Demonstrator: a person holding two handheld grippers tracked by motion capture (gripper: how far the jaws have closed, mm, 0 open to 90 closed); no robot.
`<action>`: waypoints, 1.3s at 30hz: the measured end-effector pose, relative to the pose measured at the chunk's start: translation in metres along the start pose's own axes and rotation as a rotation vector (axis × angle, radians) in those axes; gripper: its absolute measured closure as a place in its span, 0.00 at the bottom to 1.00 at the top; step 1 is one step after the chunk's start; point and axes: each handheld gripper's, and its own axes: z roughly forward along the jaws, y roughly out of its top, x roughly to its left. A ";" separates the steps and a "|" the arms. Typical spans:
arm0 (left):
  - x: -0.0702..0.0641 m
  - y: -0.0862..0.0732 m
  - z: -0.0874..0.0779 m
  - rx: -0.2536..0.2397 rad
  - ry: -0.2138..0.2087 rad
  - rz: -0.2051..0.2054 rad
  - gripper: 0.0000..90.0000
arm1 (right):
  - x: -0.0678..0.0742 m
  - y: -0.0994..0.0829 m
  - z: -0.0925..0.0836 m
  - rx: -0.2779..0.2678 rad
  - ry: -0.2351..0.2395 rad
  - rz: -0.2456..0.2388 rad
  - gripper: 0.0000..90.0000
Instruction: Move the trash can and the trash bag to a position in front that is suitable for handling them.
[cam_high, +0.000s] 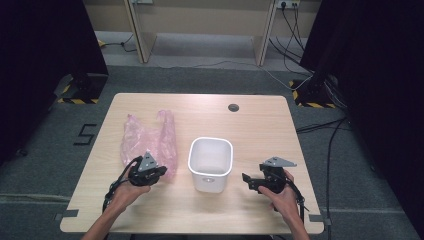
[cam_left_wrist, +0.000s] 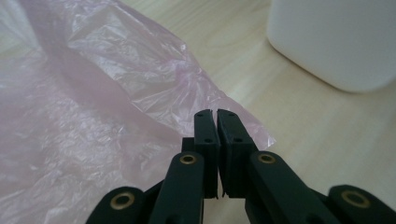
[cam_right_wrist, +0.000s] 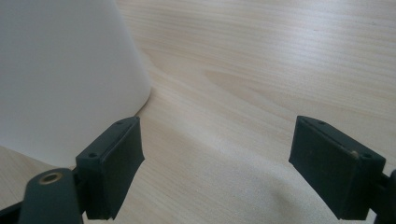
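bag position: crumpled translucent pink plastic bag (cam_high: 150, 142) lies flat on the light wooden tabletop (cam_high: 260, 130), left of centre in the high view; its long axis runs from the near edge toward the upper left of the frame.
left gripper (cam_high: 150, 172): sits at the near right corner of the bag. In the left gripper view the jaws are pressed together with the tips at the bag's lower edge (cam_left_wrist: 205, 105); whether a fold of film is pinched between them cannot be told.
key relation: the bulk of the bag spreads up and left from the jaw tips; the left hand is the nearer one by far.
bin: white plastic rounded-square bin (cam_high: 210, 162) stands upright at centre, just beside the bag's right edge, mouth open and nothing visible inside.
right gripper (cam_high: 250, 181): at the right of the bin, jaws spread wide, nothing between them; in the right gripper view the bin wall (cam_right_wrist: 60, 70) is close by the left jaw, apart from it.
obstacles: none between bag and bin; bin rim is the likely snag if the bag is lifted across.
judged step: taking hold of the bag corner.
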 end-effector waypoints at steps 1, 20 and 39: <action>0.000 -0.003 -0.003 -0.003 -0.009 0.001 0.96 | 0.000 0.000 0.000 0.001 0.000 0.001 0.19; -0.031 -0.022 -0.046 -0.012 -0.096 0.012 0.86 | 0.000 0.000 0.001 0.002 -0.002 -0.001 0.19; -0.020 0.038 -0.001 -0.040 0.063 -0.127 0.29 | -0.001 -0.001 0.003 0.016 -0.001 -0.005 0.19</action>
